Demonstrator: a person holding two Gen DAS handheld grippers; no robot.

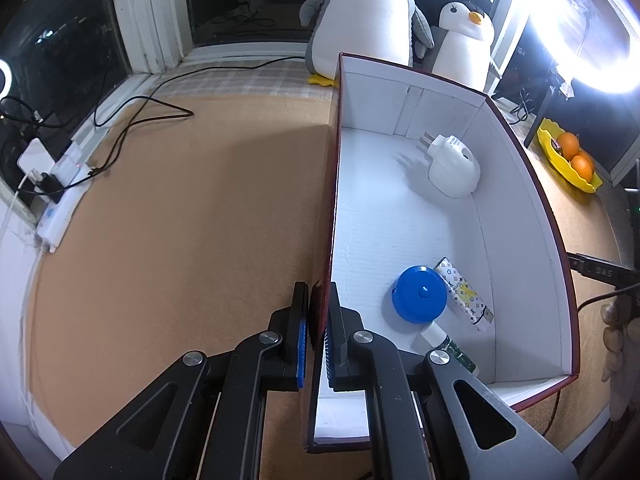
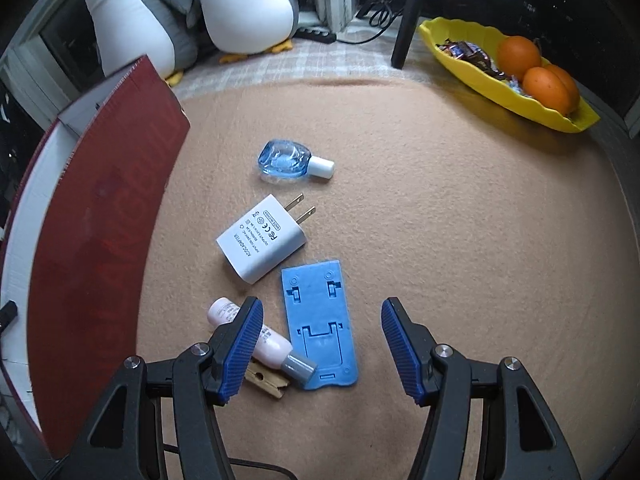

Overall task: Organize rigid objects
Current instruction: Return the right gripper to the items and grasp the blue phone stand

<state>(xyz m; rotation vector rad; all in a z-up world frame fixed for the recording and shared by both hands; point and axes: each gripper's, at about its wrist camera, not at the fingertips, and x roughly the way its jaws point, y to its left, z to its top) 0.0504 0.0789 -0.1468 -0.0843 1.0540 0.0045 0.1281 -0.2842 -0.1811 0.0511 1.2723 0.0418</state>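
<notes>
Left fingers (image 1: 318, 320) clamped on box wall (image 1: 335, 184); right fingers (image 2: 320, 344) apart above blue plate (image 2: 320, 324).

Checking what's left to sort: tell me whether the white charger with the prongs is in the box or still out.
Out. The white charger lies flat on the tan mat, beside the red box, between the blue bottle and the blue stand.

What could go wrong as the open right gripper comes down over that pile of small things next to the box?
1. The right gripper straddles the blue plate, but its left finger overlaps the pink bottle, so it may knock that aside.
2. The flat plate may slip out when pinched.
3. The left gripper clamps the box wall; a tug could tilt the box.
</notes>
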